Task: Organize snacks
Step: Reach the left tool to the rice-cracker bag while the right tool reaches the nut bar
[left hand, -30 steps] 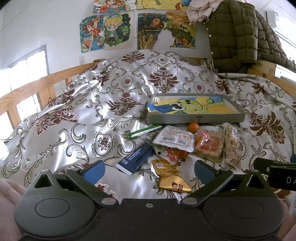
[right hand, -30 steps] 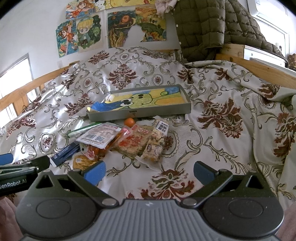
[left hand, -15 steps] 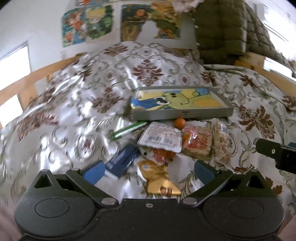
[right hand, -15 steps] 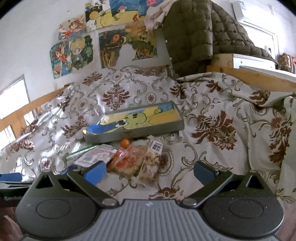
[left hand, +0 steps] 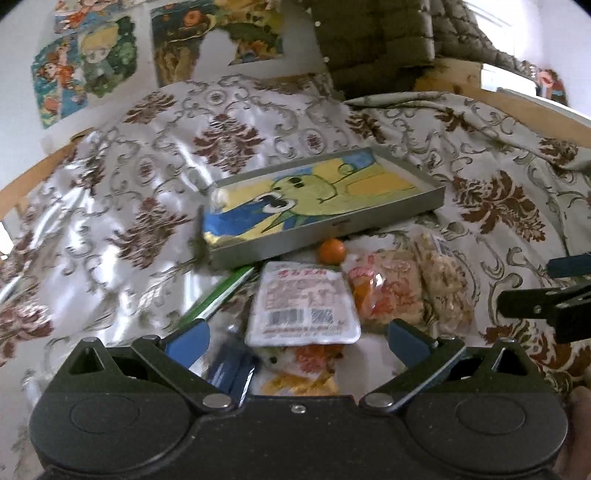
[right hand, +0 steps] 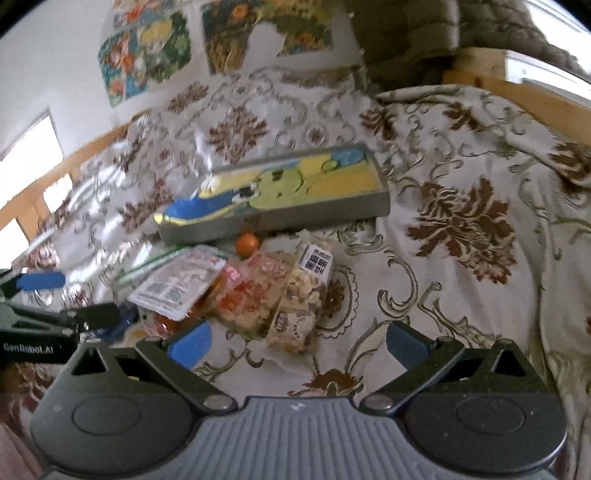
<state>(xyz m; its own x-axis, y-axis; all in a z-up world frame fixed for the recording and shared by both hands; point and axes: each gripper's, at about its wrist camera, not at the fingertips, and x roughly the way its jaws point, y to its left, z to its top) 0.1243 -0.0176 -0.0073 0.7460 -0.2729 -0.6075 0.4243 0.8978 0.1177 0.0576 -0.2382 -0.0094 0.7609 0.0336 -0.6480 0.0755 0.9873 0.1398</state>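
A pile of snacks lies on the patterned bedspread in front of a shallow grey tray (left hand: 436,199) with a cartoon bird inside. The pile holds a white barcoded packet (left hand: 303,306), a small orange (left hand: 331,251), a red-orange cracker pack (left hand: 391,291), a popcorn-like pack (left hand: 447,284), a green stick pack (left hand: 218,295) and a dark blue box (left hand: 229,365). My left gripper (left hand: 299,339) is open, low over the white packet. My right gripper (right hand: 299,341) is open, just short of the popcorn-like pack (right hand: 303,302). The tray (right hand: 332,214) and orange (right hand: 246,244) lie beyond.
A wooden bed rail (right hand: 524,96) runs along the right and another rail (right hand: 40,199) along the left. A green quilted jacket (left hand: 373,33) hangs at the back. Posters (left hand: 85,62) cover the wall. Rumpled bedspread (right hand: 461,221) lies right of the pile.
Both grippers have moved forward and lower toward the snack pile. The snacks and tray look larger and have not moved. Both grippers stay open.
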